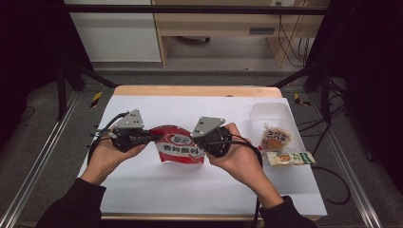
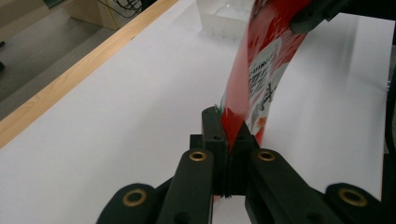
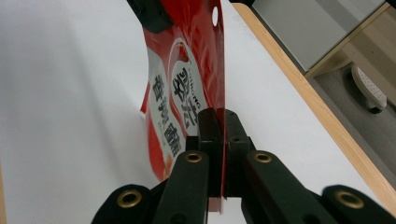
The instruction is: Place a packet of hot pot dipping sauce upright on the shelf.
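Observation:
A red snack bag point(image 1: 179, 145) with white lettering hangs a little above the white table, stretched between my two grippers. My left gripper point(image 1: 153, 138) pinches its left top edge, and in the left gripper view the jaws are shut on the red foil point(image 2: 243, 88). My right gripper point(image 1: 198, 138) clamps the bag's right top edge; the right gripper view has the bag's thin edge point(image 3: 196, 79) pressed between the closed jaws point(image 3: 224, 122). A hand holds each gripper.
A clear plastic box point(image 1: 272, 114) stands at the back right of the white sheet point(image 1: 190, 185). In front of it lie a round wrapped bun point(image 1: 275, 138) and a small green-edged packet point(image 1: 290, 158). The wooden table edge point(image 1: 197, 90) runs along the far side.

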`<state>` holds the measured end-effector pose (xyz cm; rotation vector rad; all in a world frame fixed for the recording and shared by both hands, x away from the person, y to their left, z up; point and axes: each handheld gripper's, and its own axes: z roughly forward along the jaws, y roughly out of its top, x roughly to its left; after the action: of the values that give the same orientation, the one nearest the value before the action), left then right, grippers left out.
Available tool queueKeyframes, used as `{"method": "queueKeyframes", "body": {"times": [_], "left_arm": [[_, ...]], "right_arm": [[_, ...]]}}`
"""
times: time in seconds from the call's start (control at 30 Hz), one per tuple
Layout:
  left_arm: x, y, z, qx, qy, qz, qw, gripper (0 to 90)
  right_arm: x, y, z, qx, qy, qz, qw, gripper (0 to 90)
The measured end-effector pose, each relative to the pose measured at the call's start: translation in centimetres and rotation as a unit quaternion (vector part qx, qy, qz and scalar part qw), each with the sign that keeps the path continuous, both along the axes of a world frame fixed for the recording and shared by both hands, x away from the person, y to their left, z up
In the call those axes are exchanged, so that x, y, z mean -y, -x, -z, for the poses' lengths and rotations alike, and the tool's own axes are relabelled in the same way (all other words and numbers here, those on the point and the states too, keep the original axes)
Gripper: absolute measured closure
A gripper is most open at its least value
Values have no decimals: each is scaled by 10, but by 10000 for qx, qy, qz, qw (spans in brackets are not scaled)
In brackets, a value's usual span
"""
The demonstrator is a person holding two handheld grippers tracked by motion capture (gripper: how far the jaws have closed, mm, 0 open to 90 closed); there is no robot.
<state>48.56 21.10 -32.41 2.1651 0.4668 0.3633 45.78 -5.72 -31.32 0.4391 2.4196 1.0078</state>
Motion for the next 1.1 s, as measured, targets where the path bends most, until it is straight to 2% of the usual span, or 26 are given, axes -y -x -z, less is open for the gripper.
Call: {"method": "queueKeyframes", "body": {"times": [0.2,0.6,0.7,0.87,1.1], "left_arm": [[2,1,-11,66,-172,52,9998,898],[2,4,-19,227,-305,106,9992,900],[2,4,-20,233,-344,123,9991,900],[0,5,-22,264,-359,124,9989,900],[-4,7,-23,307,-380,136,9987,900]], "right_arm": [[1,-2,-6,-90,-17,-39,10000,897],[-2,-10,-6,-378,287,-131,9988,830],[-4,-11,-5,-432,379,-169,9982,760],[-10,-13,-8,-487,497,-198,9974,586],[-20,-15,-11,-438,663,-236,9966,372]]}}
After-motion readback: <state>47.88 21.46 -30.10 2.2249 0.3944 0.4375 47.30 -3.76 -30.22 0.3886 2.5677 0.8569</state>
